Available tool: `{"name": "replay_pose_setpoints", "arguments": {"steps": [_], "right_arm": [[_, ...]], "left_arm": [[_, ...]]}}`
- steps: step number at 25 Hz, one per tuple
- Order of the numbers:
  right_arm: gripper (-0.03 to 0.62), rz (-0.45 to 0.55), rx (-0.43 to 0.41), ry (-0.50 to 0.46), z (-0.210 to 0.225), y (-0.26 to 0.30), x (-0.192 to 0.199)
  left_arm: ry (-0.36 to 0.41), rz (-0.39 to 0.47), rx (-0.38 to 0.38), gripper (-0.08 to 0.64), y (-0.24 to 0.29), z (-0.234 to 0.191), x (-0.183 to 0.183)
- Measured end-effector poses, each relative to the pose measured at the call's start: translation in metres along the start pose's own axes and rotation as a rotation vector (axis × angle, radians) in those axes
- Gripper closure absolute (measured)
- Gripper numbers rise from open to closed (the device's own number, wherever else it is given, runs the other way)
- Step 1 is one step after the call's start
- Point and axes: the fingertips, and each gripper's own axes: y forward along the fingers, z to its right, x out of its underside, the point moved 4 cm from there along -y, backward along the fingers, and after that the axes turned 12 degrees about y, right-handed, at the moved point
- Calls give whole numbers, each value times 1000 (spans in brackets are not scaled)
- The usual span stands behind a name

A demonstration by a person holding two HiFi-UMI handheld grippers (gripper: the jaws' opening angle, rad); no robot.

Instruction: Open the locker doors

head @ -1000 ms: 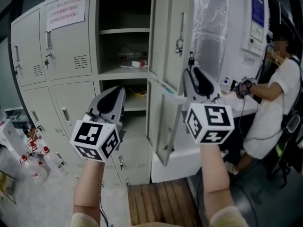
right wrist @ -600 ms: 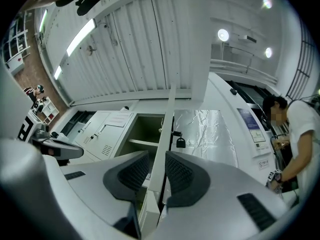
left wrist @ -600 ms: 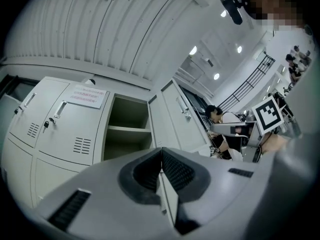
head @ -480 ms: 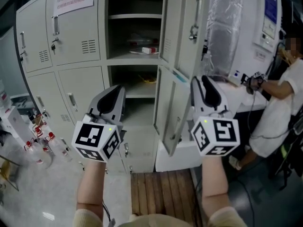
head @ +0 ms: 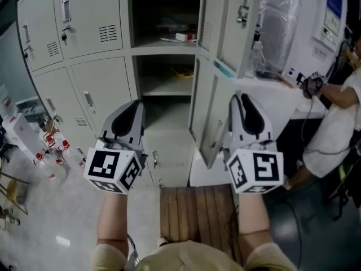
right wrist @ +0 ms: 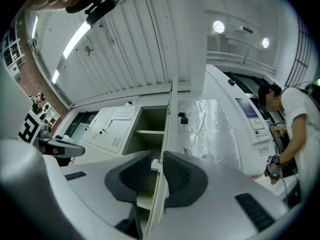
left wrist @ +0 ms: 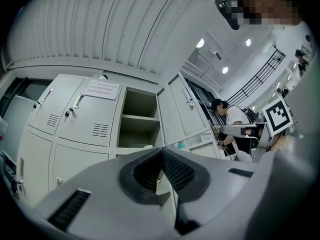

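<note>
As I hold both claws before the lockers, closed doors on the left, left claw clenched on nothing, open compartments centre, locker doors swung open, right claw partly released, jaws just closing, nothing between.

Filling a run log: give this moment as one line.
left gripper: shut, empty; right gripper: open, empty, jaws just closing; upper locker door: open; lower locker door: open

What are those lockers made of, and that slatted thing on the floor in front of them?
Lockers: probably painted sheet metal, matte pale grey; thin door edges, punched vent slots, shiny handles. Platform: looks like bare wood; brown parallel slats with gaps between them.
</note>
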Motion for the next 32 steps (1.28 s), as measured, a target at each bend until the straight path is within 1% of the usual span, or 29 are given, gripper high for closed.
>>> {"name": "replay_pose_setpoints", "arguments": {"steps": [4, 9, 16, 20, 23, 26, 32], "right_arm": [[528, -21, -14, 23, -7, -14, 18], [535, -95, -33, 64, -17, -27, 55], [541, -213, -53, 122, -32, -42, 113], [546, -250, -62, 140, -41, -48, 135], [552, -264, -85, 145, -52, -52, 153], [554, -299, -103, 154, -60, -57, 178], [554, -385, -137, 197, -80, -66, 231]], "left_arm": [[-14, -18, -19, 557, -15, 2, 14], [-39, -62, -36, 557, -34, 4, 36], [-133, -122, -45, 557, -57, 10, 78], [-164, -148, -42, 557, -66, 14, 99], [-197, -162, -31, 557, -74, 16, 117], [-215, -204, -19, 557, -81, 22, 139], [-279, -295, -10, 557, -93, 30, 181]]}}
